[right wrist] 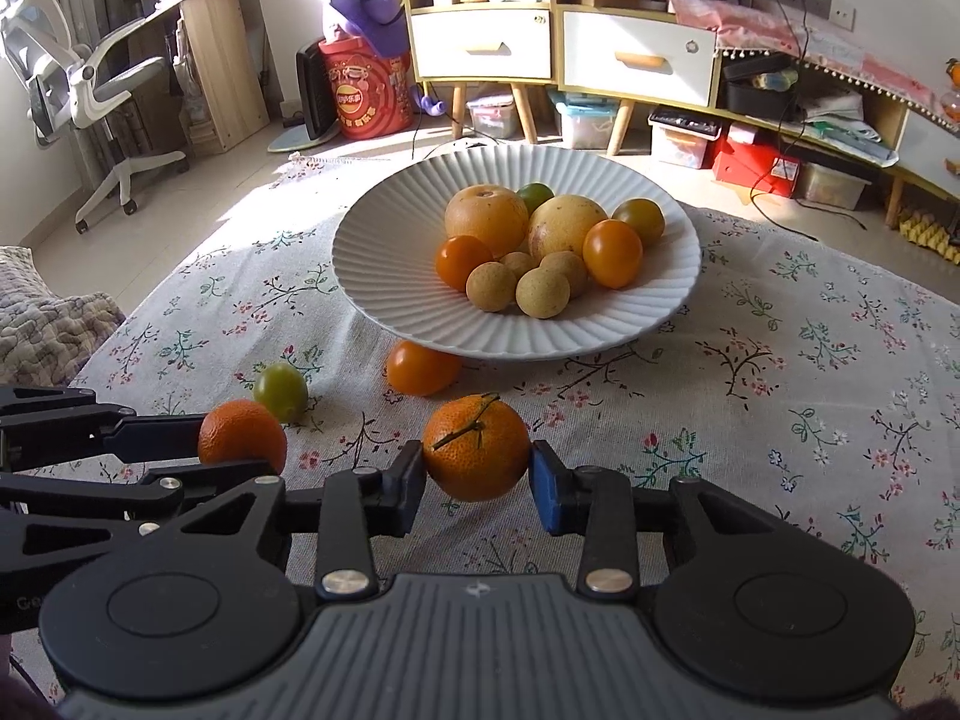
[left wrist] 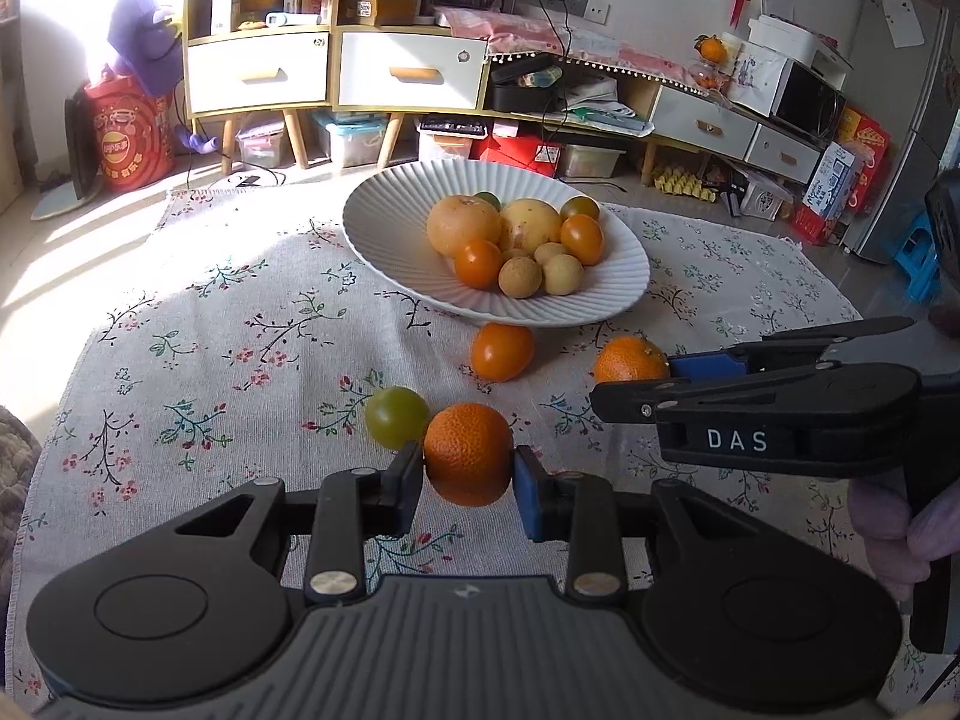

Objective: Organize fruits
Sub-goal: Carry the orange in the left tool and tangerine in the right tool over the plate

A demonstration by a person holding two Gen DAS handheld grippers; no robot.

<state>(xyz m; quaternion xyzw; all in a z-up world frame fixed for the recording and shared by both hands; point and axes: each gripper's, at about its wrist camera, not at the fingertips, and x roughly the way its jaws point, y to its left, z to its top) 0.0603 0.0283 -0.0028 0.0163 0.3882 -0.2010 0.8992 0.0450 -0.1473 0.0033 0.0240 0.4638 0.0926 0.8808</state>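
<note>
A white ribbed plate [left wrist: 384,222] [right wrist: 372,276] holds several fruits. My left gripper [left wrist: 468,480] is shut on a small mandarin [left wrist: 468,450], which also shows in the right wrist view [right wrist: 240,435]. My right gripper [right wrist: 477,474] is shut on a stemmed mandarin [right wrist: 477,447], seen from the left wrist view [left wrist: 627,360] too. Both are held just over the floral tablecloth in front of the plate. An orange tomato [left wrist: 501,351] [right wrist: 420,367] lies at the plate's near rim. A green tomato [left wrist: 396,417] [right wrist: 280,391] lies on the cloth beside the left gripper.
The floral tablecloth [left wrist: 210,360] [right wrist: 810,390] covers the table. Beyond it stand wooden shelves with white drawers [left wrist: 258,72] [right wrist: 480,48], storage boxes on the floor and an office chair [right wrist: 90,78]. A quilted cushion [right wrist: 42,318] lies at the table's left edge.
</note>
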